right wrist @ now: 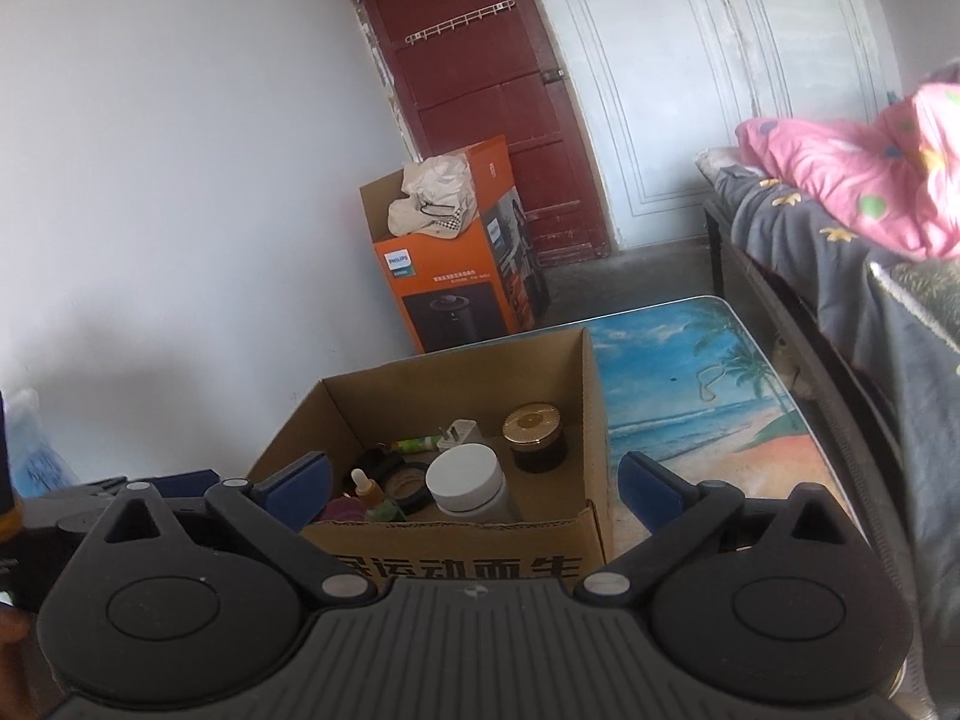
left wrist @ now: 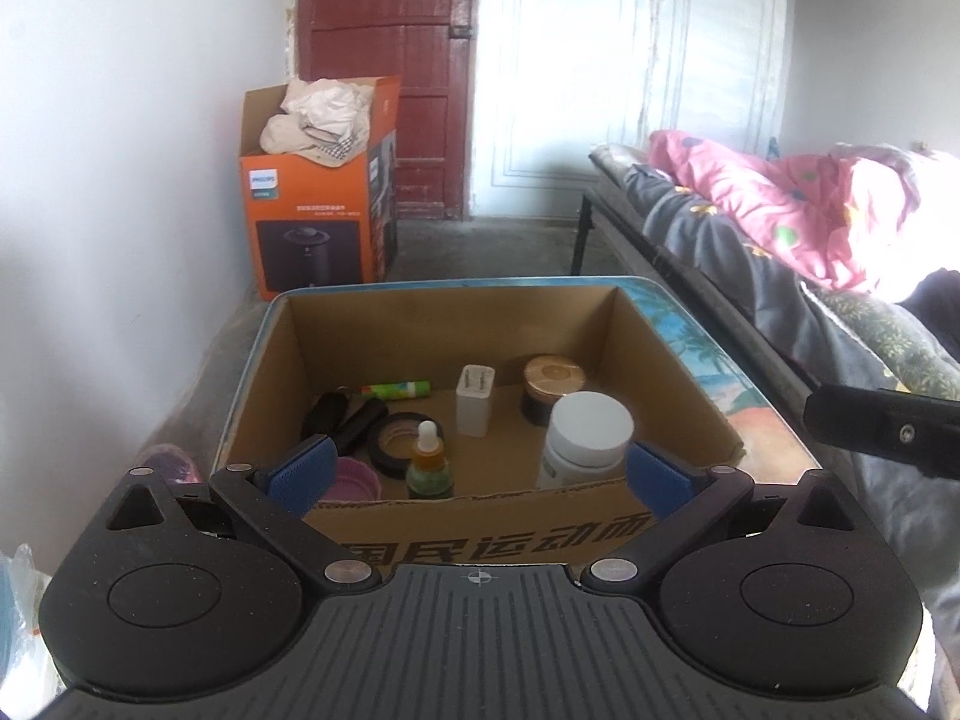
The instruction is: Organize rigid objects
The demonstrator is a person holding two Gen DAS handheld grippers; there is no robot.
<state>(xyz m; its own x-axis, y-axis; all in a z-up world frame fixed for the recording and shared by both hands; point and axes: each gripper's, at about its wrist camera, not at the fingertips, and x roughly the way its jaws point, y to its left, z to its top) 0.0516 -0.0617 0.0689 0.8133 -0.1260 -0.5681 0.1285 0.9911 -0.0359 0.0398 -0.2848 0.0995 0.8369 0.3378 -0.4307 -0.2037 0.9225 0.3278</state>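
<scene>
An open cardboard box (left wrist: 456, 315) stands on a beach-print table (left wrist: 708, 354). Inside are a white-lidded jar (left wrist: 585, 435), a gold-lidded dark jar (left wrist: 552, 387), a white plug adapter (left wrist: 476, 399), a dropper bottle (left wrist: 429, 462), a tape roll (left wrist: 396, 441), a green tube (left wrist: 396, 389), black items (left wrist: 342, 417) and a purple lid (left wrist: 357, 480). My left gripper (left wrist: 480, 477) is open and empty above the box's near wall. My right gripper (right wrist: 474, 489) is open and empty, over the same box (right wrist: 456, 372), with the white jar (right wrist: 465, 480) between its fingers in view.
An orange Philips carton (left wrist: 312, 198) stuffed with cloth stands by a red door (left wrist: 390, 60). A bed with a pink quilt (left wrist: 798, 210) runs along the right. The table's bare beach print (right wrist: 708, 396) lies right of the box. A plastic bag (right wrist: 30, 444) is at left.
</scene>
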